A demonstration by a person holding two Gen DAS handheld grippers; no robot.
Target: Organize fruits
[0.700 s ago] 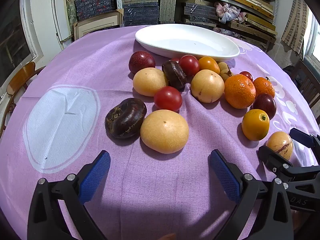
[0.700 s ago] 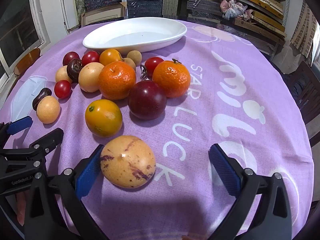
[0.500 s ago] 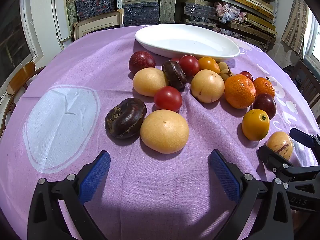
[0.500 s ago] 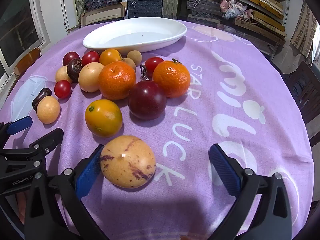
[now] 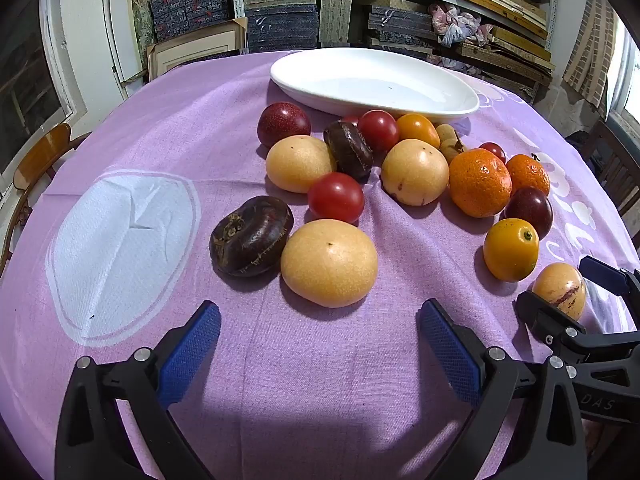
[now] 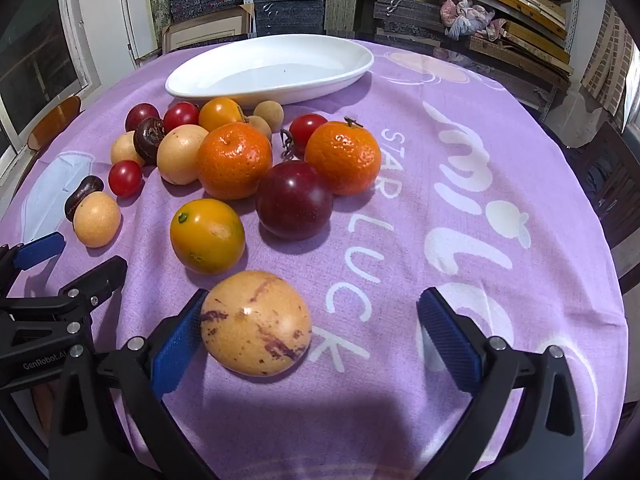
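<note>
Several fruits lie loose on a purple tablecloth in front of an empty white oval plate [image 5: 372,84], which also shows in the right wrist view [image 6: 272,70]. My left gripper [image 5: 320,340] is open, just short of a pale yellow fruit [image 5: 329,263] with a dark purple fruit [image 5: 252,241] beside it. My right gripper [image 6: 314,330] is open, and a streaked yellow fruit [image 6: 256,322] sits between its jaws against the left pad [image 6: 178,344]. That fruit [image 5: 560,290] shows at the right of the left wrist view. Two oranges [image 6: 234,160] [image 6: 343,158], a plum [image 6: 294,199] and a yellow-orange fruit [image 6: 207,236] lie beyond.
The round table drops off at its edges. A wooden chair [image 5: 40,156] stands at the left, another chair [image 6: 608,184] at the right. Shelves with stacked boxes [image 5: 280,20] fill the back wall. White print marks the cloth [image 6: 468,200].
</note>
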